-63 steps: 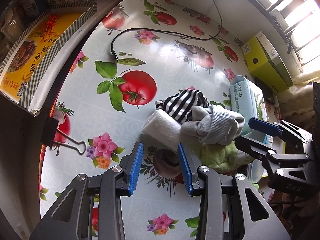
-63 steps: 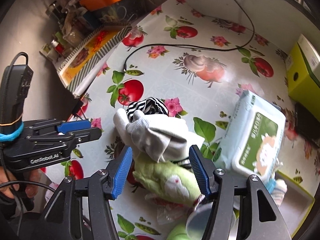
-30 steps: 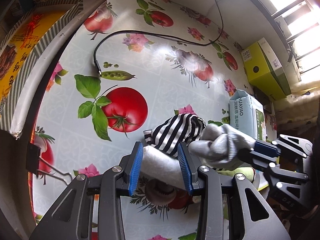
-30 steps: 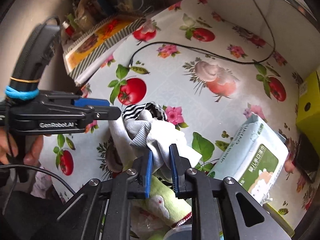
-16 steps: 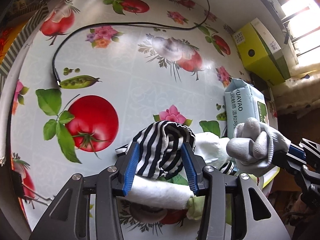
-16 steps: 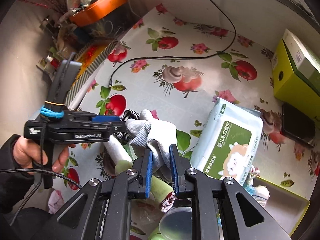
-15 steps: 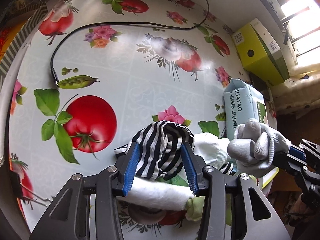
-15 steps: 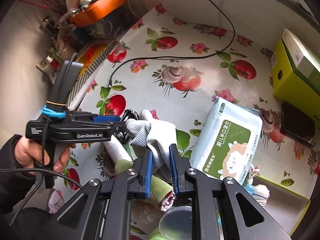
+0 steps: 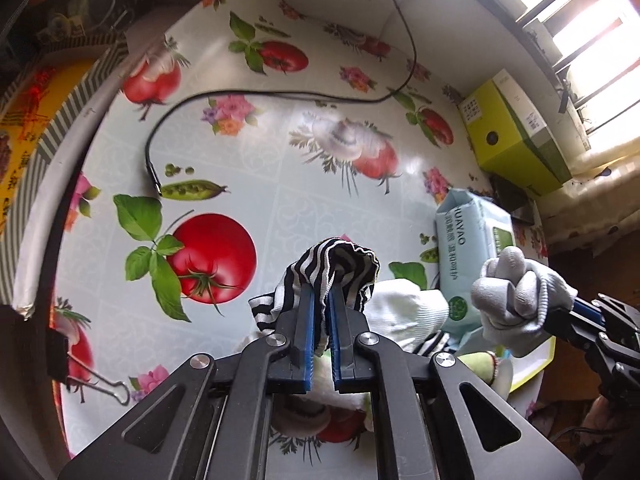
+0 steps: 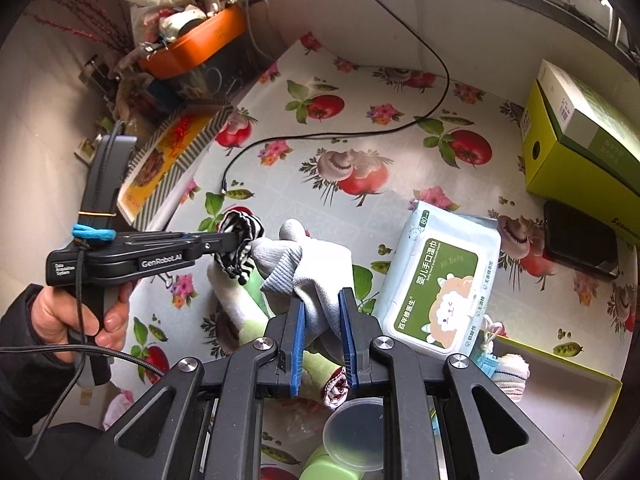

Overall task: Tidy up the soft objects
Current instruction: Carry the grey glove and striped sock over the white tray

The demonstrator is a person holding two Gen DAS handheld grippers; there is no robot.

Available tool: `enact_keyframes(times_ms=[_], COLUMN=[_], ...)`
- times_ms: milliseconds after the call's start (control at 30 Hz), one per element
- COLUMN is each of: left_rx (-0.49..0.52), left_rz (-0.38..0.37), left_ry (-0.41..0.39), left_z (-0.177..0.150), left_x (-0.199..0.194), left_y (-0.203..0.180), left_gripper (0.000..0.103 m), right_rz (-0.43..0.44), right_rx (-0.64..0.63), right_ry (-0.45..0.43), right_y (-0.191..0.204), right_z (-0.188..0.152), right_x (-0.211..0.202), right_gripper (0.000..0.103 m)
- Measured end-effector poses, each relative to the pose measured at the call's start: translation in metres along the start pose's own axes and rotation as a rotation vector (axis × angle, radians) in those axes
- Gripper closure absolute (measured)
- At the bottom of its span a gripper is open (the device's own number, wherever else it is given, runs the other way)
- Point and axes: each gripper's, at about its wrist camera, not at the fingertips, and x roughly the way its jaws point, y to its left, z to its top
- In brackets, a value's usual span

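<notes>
My left gripper [image 9: 322, 294] has its jaws closing tight, and the pads press on a black-and-white striped sock [image 9: 340, 260] raised off the flowered tablecloth [image 9: 280, 168]. In the right wrist view the left gripper [image 10: 236, 242] holds this striped sock [image 10: 240, 228] at the left, a hand gripping its handle. My right gripper [image 10: 322, 304] is shut on a grey knit glove [image 10: 304, 260], held above the pile. The same glove [image 9: 516, 296] hangs at the right of the left wrist view. A white rolled cloth [image 9: 400, 312] and a green plush piece [image 10: 252, 280] lie underneath.
A wet-wipes pack [image 10: 440, 280] lies right of the pile. Behind it are a yellow-green box [image 10: 580, 152] and a black phone [image 10: 576, 236]. A yellow-green tray [image 10: 560, 396] sits at the front right. A black cable [image 9: 240, 94] crosses the cloth; a binder clip [image 9: 92, 380] grips its left edge.
My left gripper went from open around the striped sock to shut on it and pulled it up. My right gripper rose and shifted with the grey glove.
</notes>
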Motion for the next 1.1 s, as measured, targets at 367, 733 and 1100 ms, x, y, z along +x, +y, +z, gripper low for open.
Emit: enact_keyframes(times_ms=[367,733,1100], left_rx=[0.071,0.185,0.276], left_rz=[0.043,0.051,0.048], left_ry=[-0.067,-0.077,-0.084], left_z=[-0.019,-0.041,-0.055], left_x=[-0.049,-0.066,-0.072], left_y=[-0.046,-0.101,-0.147], left_gripper=[0.097,0.097,0.097], right_rz=[-0.004,-0.026,-0.049], right_rx=[0.053,0.124,0.196], right_ry=[-0.065,-0.121,-0.162], right_y=[-0.005,-0.021,-0.045], right_z=[-0.019,-0.053,-0.083], right_x=[-0.036,-0.075,-0.100], right_gripper=[0.087,0.087,0.087])
